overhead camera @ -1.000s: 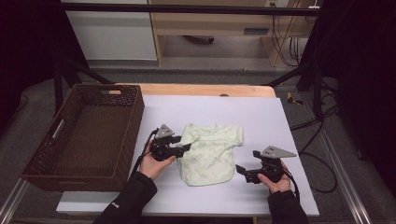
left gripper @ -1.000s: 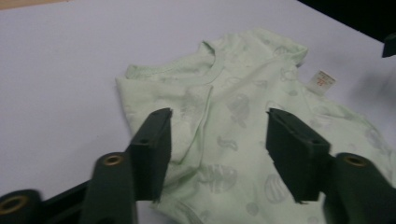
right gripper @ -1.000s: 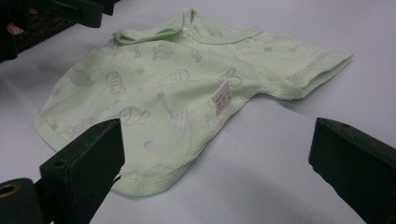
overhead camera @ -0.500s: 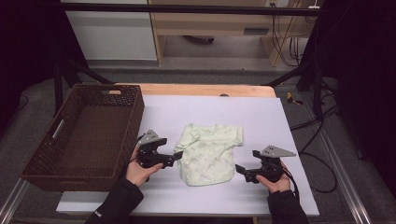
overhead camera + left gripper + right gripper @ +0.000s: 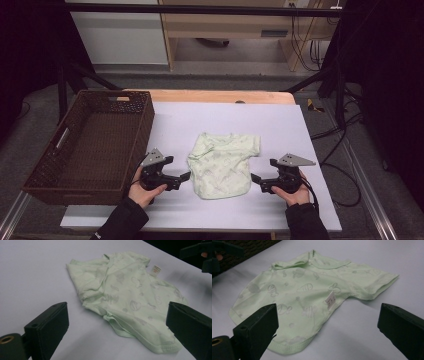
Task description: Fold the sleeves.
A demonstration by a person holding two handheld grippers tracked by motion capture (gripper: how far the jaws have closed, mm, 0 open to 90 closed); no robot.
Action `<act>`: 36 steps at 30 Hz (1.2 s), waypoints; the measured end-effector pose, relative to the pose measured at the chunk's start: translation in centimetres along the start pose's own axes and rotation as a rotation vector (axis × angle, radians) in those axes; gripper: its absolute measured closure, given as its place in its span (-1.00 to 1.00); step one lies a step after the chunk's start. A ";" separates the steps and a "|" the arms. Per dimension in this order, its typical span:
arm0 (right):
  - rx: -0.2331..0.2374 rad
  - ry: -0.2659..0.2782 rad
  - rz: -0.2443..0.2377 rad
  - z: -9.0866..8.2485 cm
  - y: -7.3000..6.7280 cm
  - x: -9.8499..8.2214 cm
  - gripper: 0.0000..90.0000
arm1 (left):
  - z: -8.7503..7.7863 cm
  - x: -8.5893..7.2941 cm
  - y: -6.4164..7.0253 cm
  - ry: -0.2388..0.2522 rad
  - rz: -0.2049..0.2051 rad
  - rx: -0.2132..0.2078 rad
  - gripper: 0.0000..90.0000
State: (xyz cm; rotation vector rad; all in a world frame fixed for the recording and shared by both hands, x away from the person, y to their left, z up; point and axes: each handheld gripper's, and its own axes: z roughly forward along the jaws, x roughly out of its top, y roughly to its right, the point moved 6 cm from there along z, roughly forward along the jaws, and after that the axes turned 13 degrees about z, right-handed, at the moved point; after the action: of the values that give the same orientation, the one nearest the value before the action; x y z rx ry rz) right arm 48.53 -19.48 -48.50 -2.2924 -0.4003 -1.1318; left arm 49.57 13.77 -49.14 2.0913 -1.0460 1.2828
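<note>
brown wicker basket (image 5: pixel 90 145) at left of worktop (image 5: pixel 310 150), bare inside. pale green baby shirt (image 5: pixel 222 162) flat mid-worktop, between left tongs (image 5: pixel 186 176), just opened wide and holding nothing, and right tongs (image 5: pixel 255 178), agape, holding nothing.

The shirt (image 5: pixel 222 165) lies flat near the middle of the worktop (image 5: pixel 280 120), toward its near edge. The basket (image 5: pixel 90 145) stands at the worktop's left end, well apart from the shirt. The left tool (image 5: pixel 182 179) sits between basket and shirt, just beside the shirt's left edge, apparently not touching. The right tool (image 5: pixel 256 181) sits just beside its right edge.
</note>
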 end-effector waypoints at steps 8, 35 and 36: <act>-0.026 0.007 0.003 0.6 0.0 0.9 -0.90 | -0.4 -0.6 0.1 0.001 -0.003 0.004 -0.92; -0.150 0.002 0.028 3.6 2.6 3.5 -0.85 | -0.4 -1.0 0.0 0.001 -0.006 0.008 -0.93; -0.153 0.003 0.026 3.8 2.8 3.6 -0.85 | -0.4 -1.0 0.0 0.002 -0.006 0.009 -0.93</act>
State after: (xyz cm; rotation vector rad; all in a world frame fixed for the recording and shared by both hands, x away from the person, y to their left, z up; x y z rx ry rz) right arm 54.46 -19.37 -48.42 -2.4202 -0.2905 -1.1897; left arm 49.09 14.44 -49.82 2.0984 -1.0340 1.2883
